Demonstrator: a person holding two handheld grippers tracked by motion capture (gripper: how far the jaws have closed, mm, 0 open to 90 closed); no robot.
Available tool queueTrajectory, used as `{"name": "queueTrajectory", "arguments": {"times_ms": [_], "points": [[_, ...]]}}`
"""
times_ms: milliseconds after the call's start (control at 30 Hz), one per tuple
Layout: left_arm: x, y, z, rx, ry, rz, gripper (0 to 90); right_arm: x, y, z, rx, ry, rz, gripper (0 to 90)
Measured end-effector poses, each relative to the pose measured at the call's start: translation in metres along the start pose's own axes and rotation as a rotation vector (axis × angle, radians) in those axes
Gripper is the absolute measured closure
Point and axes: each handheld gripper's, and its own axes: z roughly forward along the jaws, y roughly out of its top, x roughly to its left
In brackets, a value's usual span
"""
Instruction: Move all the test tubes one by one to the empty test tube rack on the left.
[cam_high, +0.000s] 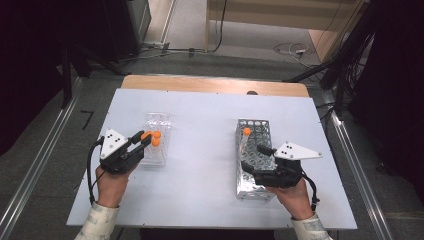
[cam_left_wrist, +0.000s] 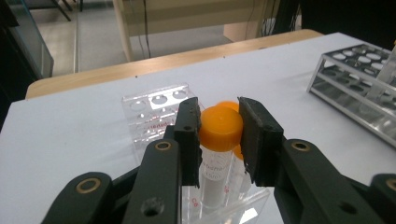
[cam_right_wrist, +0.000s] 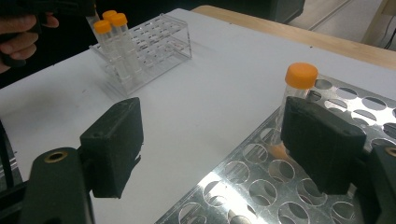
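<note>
The left gripper (cam_left_wrist: 218, 133) is closed on the orange cap of a tube (cam_left_wrist: 219, 154) seated in the clear rack (cam_high: 155, 140) at about 9 o'clock on the table (cam_high: 210, 165). If the tube is pulled off-vertical, the light rack could be dragged or tipped — its neighbouring tubes (cam_right_wrist: 112, 44) stand just beside. The right gripper (cam_right_wrist: 215, 149) is held wide open over the metal rack (cam_high: 255, 160) at 4 o'clock, beside a lone capped tube (cam_right_wrist: 299, 88) — it could be knocked by a careless jaw.

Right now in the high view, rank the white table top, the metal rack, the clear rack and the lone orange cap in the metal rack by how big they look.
1. White table top, by far.
2. Metal rack, partly covered by the right gripper.
3. Clear rack, somewhat smaller.
4. Lone orange cap, smallest.
</note>
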Motion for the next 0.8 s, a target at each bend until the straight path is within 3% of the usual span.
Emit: {"name": "queueTrajectory", "arguments": {"times_ms": [100,433,600,800], "points": [[-0.002,-0.006,0.002,0.015,0.018,0.004,69.8,0.0,0.0,0.0,-0.001,0.001,-0.002,19.7],[-0.003,-0.007,0.0,0.018,0.014,-0.007,65.3,0.0,-0.002,0.001,0.007,-0.002,0.001,19.7],[0.001,-0.004,-0.005,-0.001,0.001,-0.035,58.0,-0.002,-0.002,0.0,0.002,-0.006,0.001,19.8],[0.007,-0.002,-0.01,-0.008,-0.031,-0.096,39.6,-0.009,-0.003,0.0,0.005,-0.024,0.016,20.0]]}}
